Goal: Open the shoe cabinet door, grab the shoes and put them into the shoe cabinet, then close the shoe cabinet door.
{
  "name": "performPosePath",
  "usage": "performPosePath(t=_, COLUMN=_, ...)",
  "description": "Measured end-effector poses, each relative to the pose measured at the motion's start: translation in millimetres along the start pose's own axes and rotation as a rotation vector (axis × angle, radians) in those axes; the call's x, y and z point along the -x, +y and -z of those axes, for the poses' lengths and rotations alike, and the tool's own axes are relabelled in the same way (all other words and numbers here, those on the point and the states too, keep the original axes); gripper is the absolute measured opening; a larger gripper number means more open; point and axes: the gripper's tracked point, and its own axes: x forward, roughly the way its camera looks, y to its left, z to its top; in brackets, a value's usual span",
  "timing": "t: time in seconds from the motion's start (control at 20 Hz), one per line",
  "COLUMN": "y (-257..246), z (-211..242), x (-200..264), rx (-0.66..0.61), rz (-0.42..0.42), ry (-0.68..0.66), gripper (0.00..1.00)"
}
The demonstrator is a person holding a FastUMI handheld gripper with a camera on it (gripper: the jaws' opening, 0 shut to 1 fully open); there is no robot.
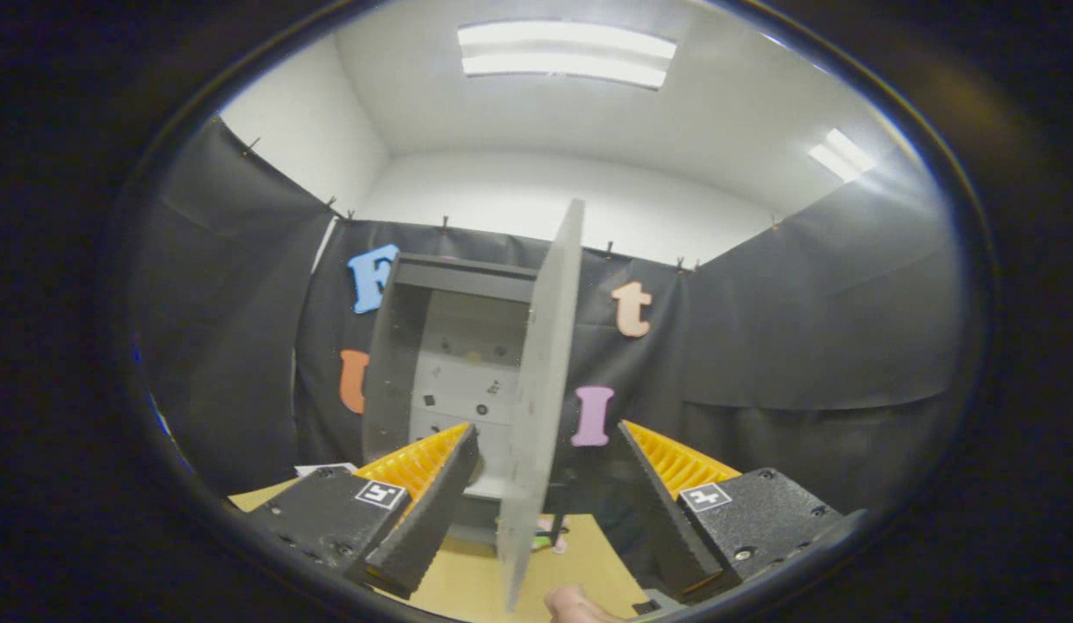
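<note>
Gripper view shows the hand-held gripper (549, 450) spread wide, grasping nothing; the shoe cabinet door (541, 398) stands open, edge-on between its fingers; the shoe cabinet (450, 346) sits beyond on the table (580, 562).

Nothing readable here, honestly. Just two little black-and-white square marker tags (381, 494), one on each side of the gripper (547, 430), patterns only, no letters or numbers. Fingers spread wide apart, with the open shoe cabinet door (541, 363) edge-on between them.
</note>
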Motion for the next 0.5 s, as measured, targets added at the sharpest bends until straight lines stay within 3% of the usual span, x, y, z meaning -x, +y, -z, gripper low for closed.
performPosePath(t=0.35, y=-84, z=64, x=-10, rx=0.041, rz=0.134, ry=0.04, gripper=1.0)
performPosePath(t=0.5, y=-120, z=99, x=-34, rx=-0.018, rz=0.179, ry=0.101, gripper=1.0)
